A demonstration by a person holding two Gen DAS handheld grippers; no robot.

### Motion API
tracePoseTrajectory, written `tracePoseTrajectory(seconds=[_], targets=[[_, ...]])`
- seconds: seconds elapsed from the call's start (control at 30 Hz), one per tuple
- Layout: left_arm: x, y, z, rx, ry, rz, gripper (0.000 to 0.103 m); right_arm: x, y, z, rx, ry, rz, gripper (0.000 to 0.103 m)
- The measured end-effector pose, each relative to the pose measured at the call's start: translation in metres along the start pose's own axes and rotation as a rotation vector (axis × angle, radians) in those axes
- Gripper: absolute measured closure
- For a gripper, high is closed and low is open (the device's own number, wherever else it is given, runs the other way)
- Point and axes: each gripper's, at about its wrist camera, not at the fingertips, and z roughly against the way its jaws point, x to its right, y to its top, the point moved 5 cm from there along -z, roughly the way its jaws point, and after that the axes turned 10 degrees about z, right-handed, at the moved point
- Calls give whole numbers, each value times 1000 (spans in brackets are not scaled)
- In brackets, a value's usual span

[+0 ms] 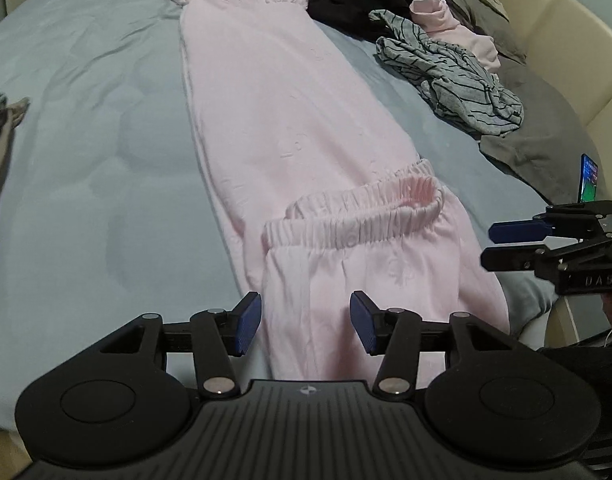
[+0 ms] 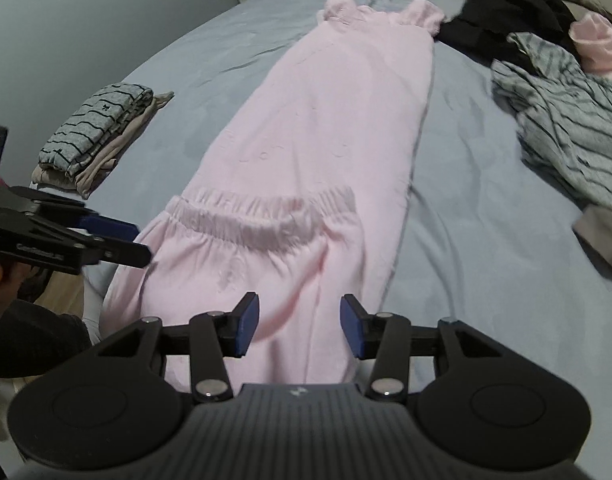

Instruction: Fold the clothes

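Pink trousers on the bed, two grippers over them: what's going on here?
A person with a handheld gripper in each hand is folding laundry on a grey-blue bedsheet. The long pink fleece trousers lie flat, folded lengthwise, with the elastic waistband nearest. The left gripper and right gripper hover over the waist end, jaws open, holding nothing. A folded striped grey garment lies stacked on the left; a crumpled striped grey top waits on the right.

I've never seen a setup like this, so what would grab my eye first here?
Long pink trousers lie flat down the middle of a blue-grey bed, waistband nearest. Two open grippers, left gripper and right gripper, hover over that end. Unfolded clothes are heaped to the right.
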Motion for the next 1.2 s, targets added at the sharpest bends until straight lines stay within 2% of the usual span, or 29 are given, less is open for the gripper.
tracePoseTrajectory(seconds=[0.13,0.37,0.43,0.53,0.67,0.7,0.77,0.8,0.87,1.07,1.1,1.13,1.2], targets=[[8,6,-8,25,-5,-30,56,-1,8,-10,16,-38,55,49],[7,17,-20,28,5,-49,56,7,21,-36,1,-70,48,49],[6,19,-24,25,5,-49,58,8,24,-42,-4,-76,43,47],[5,21,-26,27,6,-47,61,10,26,-49,-7,-80,37,40],[2,20,-30,14,8,-48,61,9,25,-54,-20,-69,44,40],[2,19,-31,11,7,-47,61,9,24,-55,-27,-59,45,42],[2,19,-33,5,1,-44,61,7,24,-56,-29,-38,52,76],[3,19,-34,4,0,-46,61,5,24,-55,-31,-36,58,77],[4,18,-34,4,2,-54,61,4,25,-52,-22,-31,63,87],[5,17,-34,0,2,-59,62,0,29,-44,3,-15,59,91],[5,18,-34,-3,-6,-60,66,-1,29,-43,4,-15,59,91],[5,18,-34,-7,-15,-61,75,-1,29,-43,4,-16,58,91],[7,18,-34,-17,-7,-67,81,-2,28,-44,3,-17,57,91]])
